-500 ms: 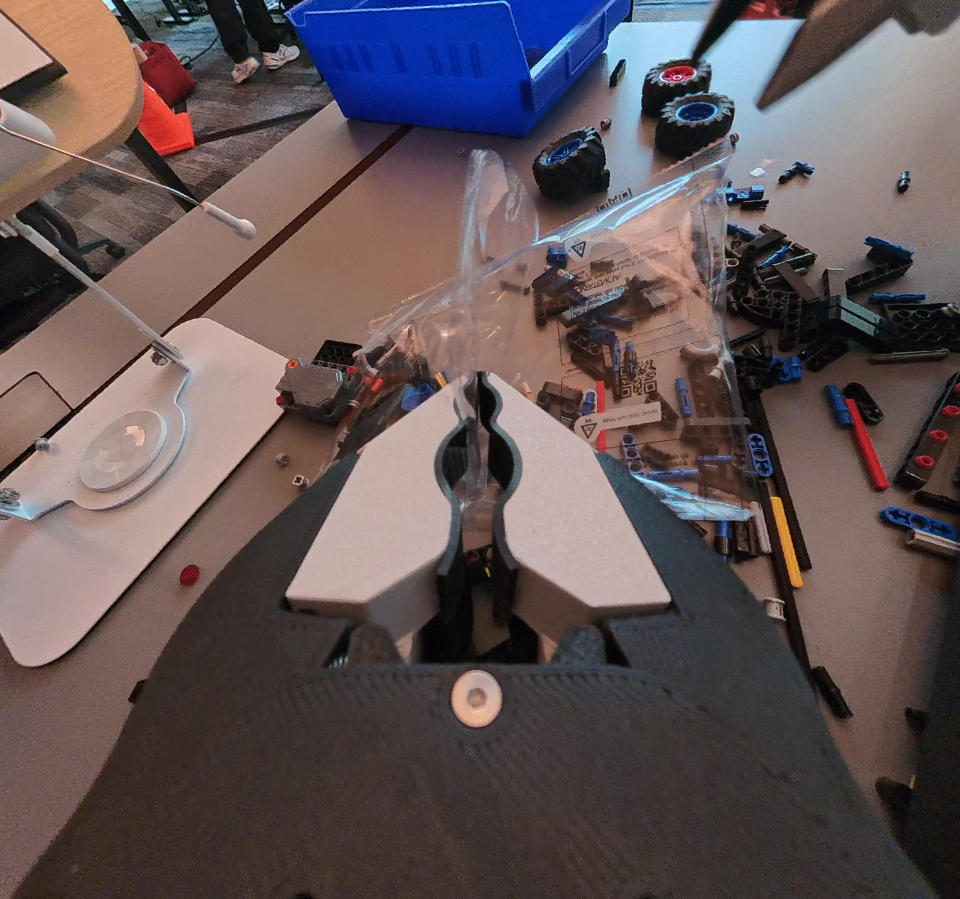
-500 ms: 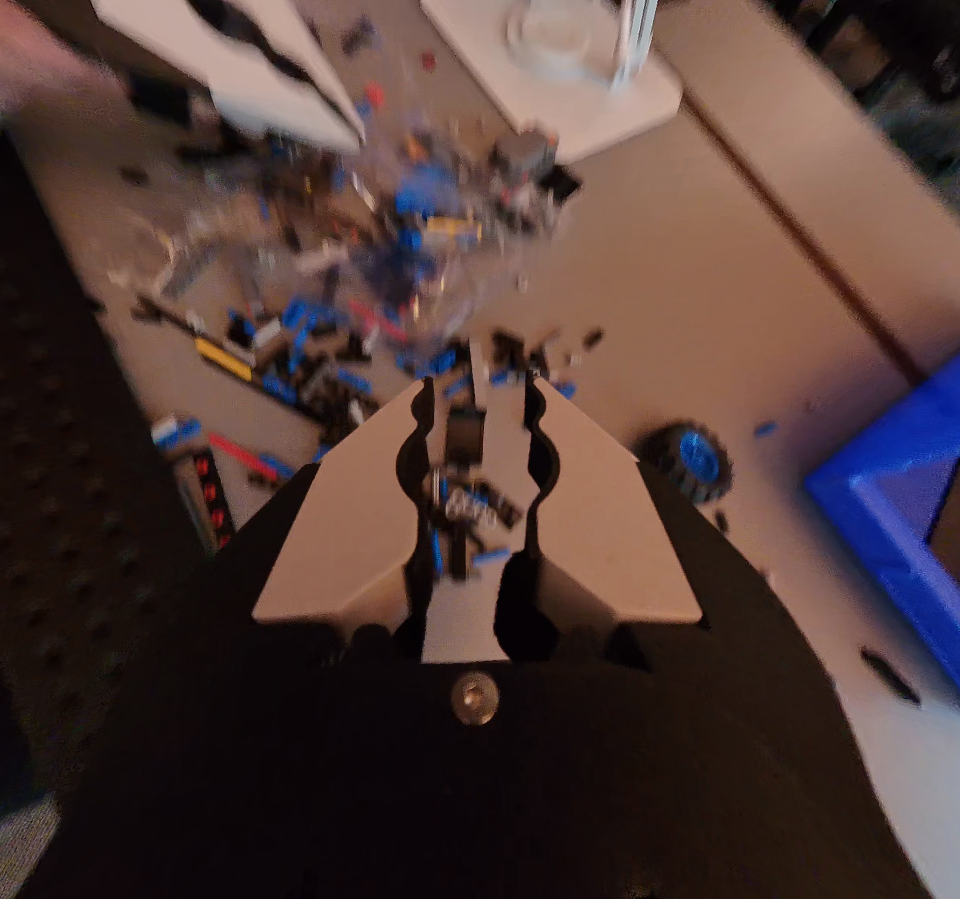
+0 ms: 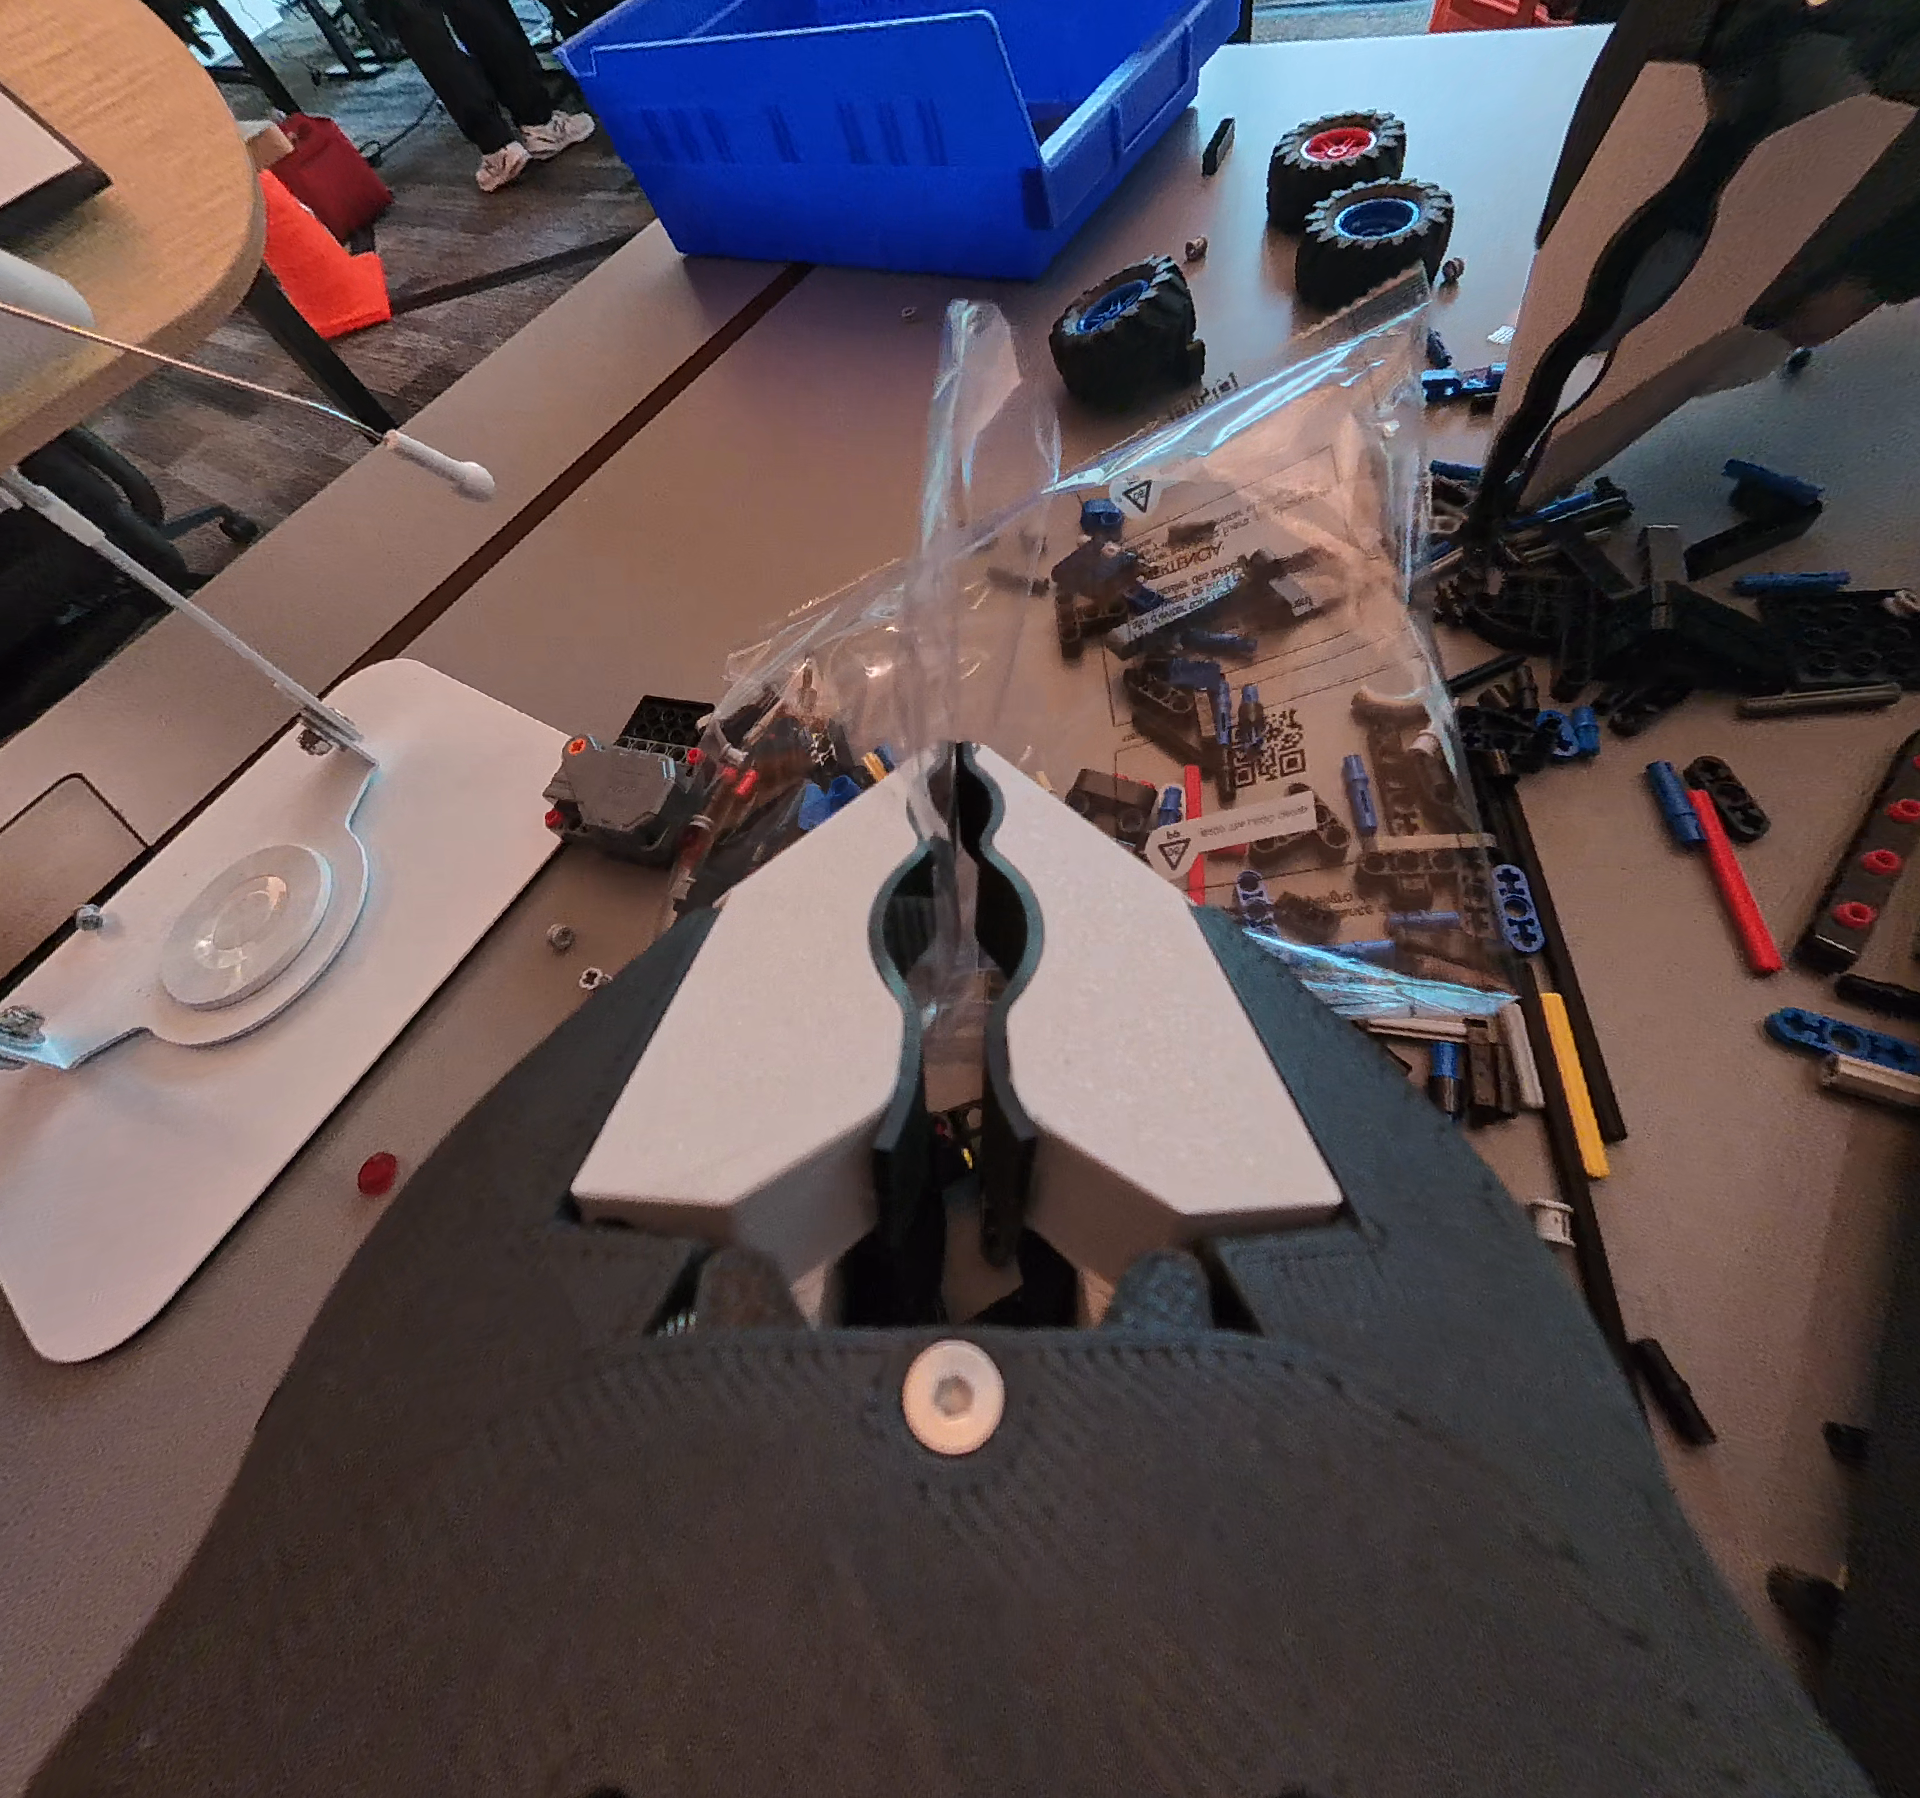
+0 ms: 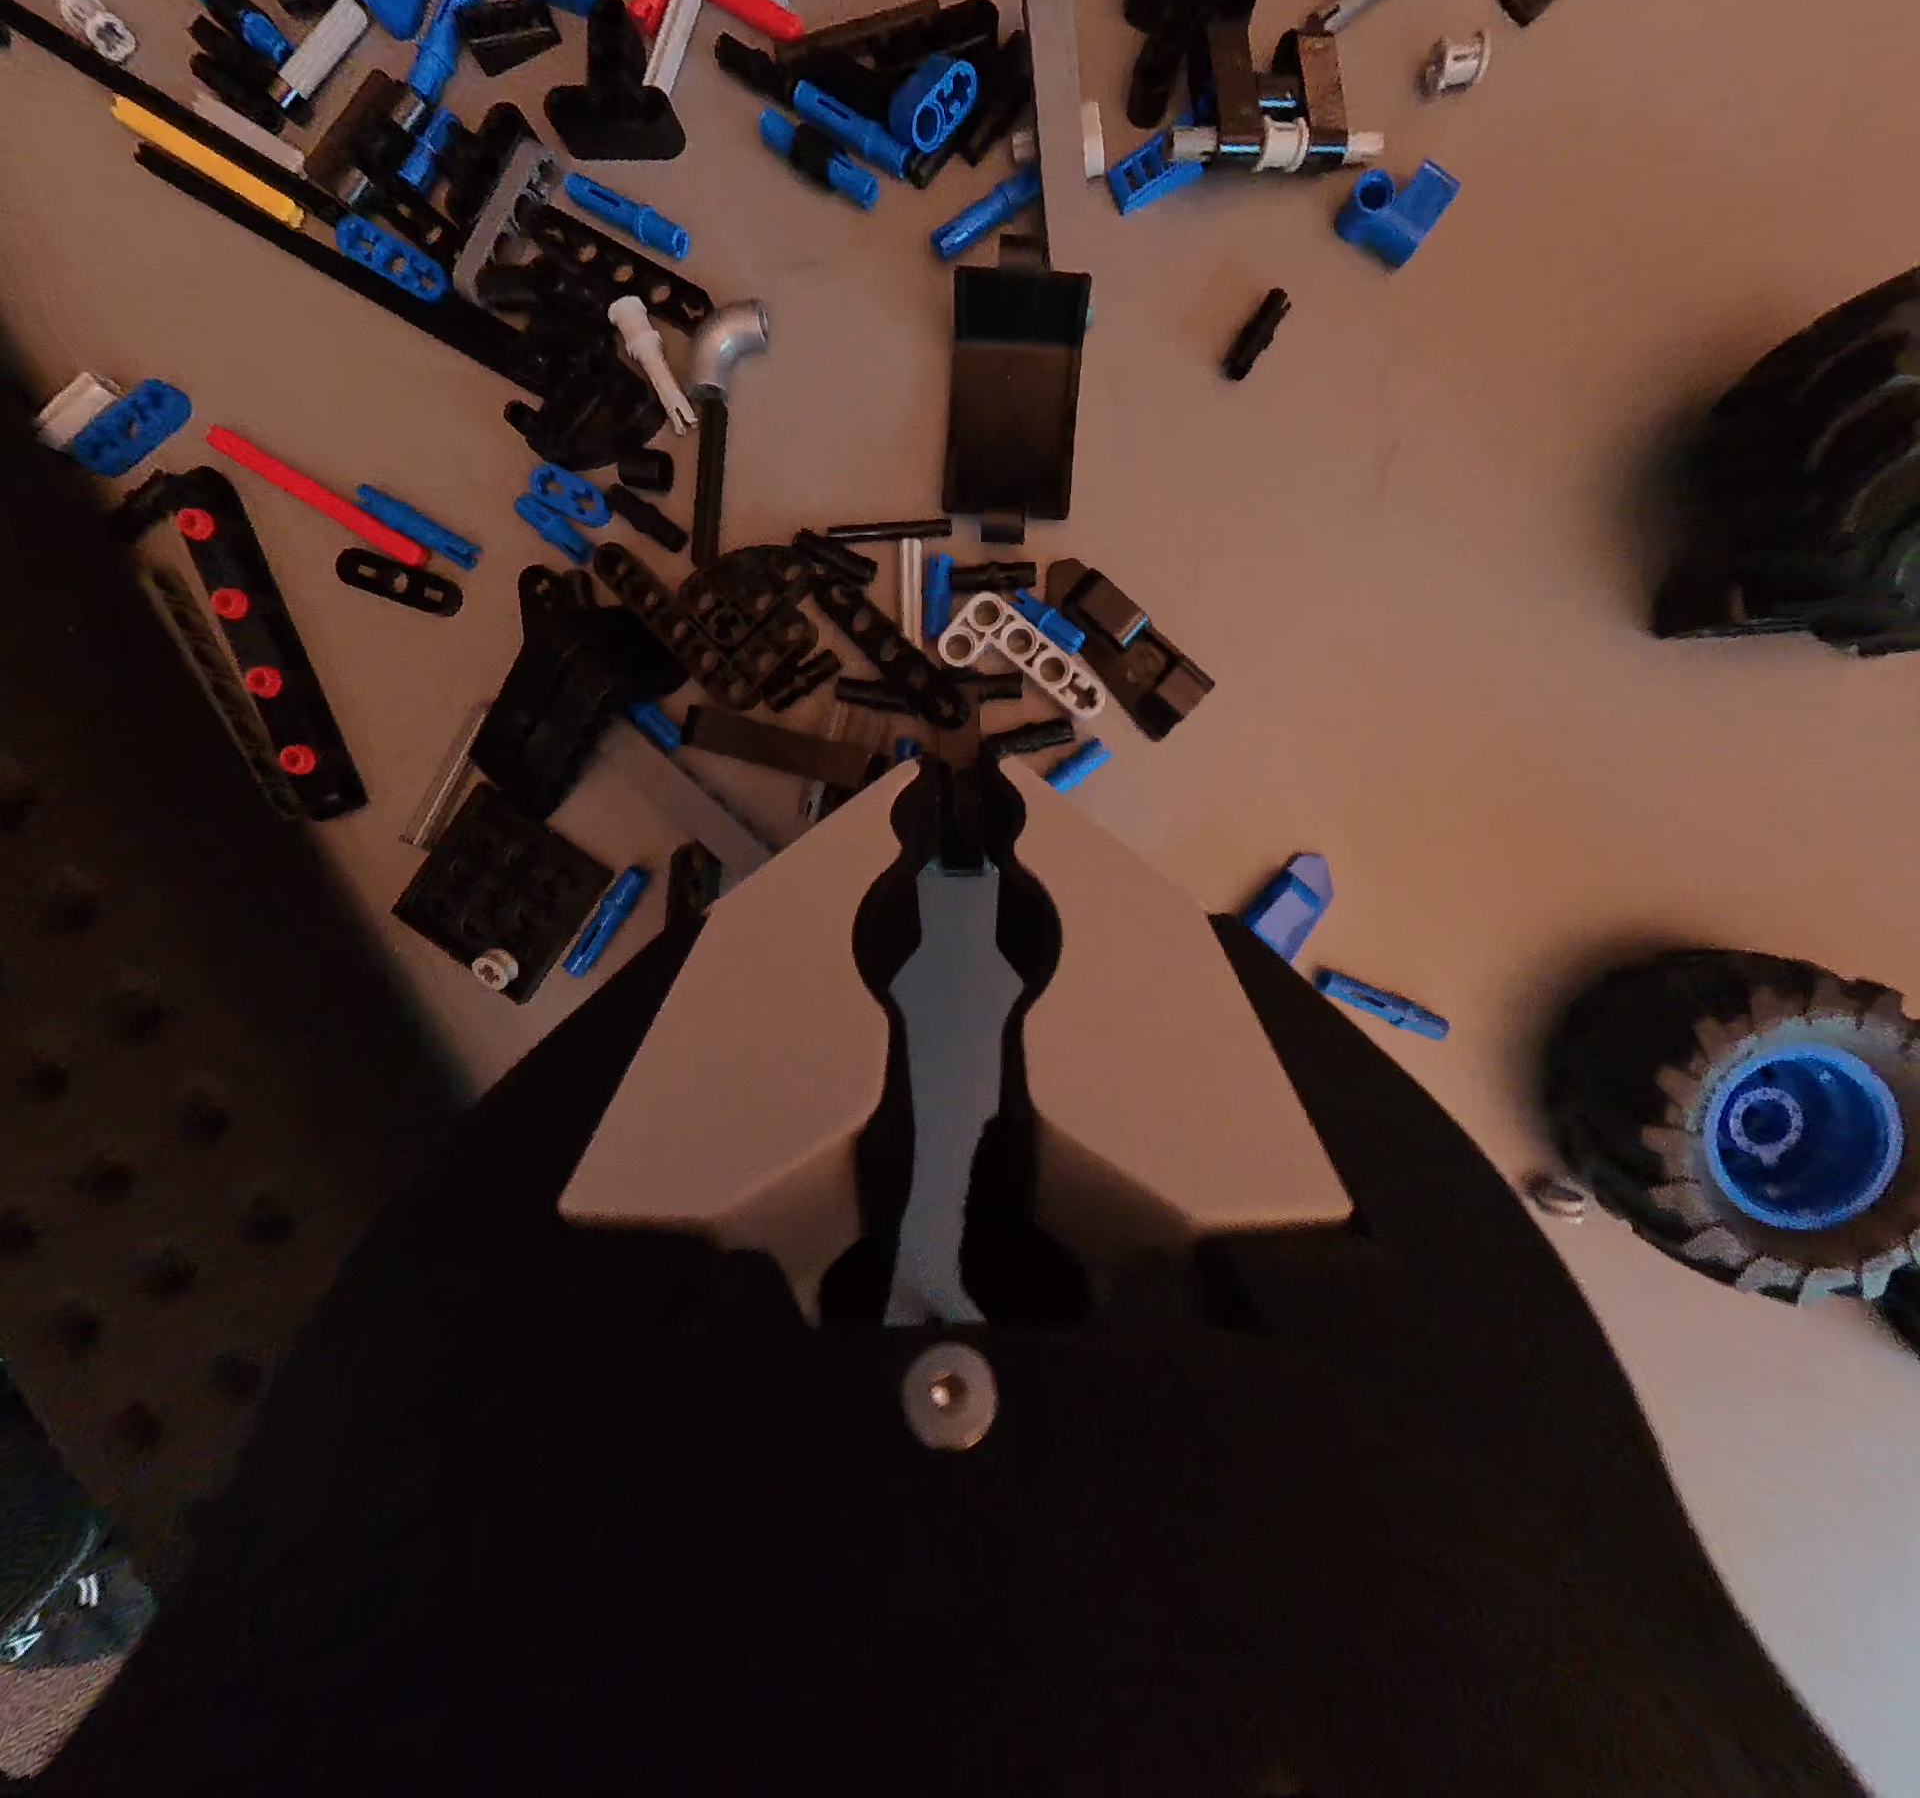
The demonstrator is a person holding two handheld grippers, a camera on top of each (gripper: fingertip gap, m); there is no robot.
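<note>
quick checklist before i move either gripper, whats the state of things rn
1. left gripper shut on the film of the clear bag: ok
2. bag's far end resting on the table, pieces inside: ok
3. right gripper tips down in the loose pile: ok
4. a piece held between its fingers: cannot tell
5. blue bin upright beyond the bag: ok

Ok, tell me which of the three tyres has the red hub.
The farthest tyre, nearest the blue bin; the two other tyres have blue hubs.
</note>
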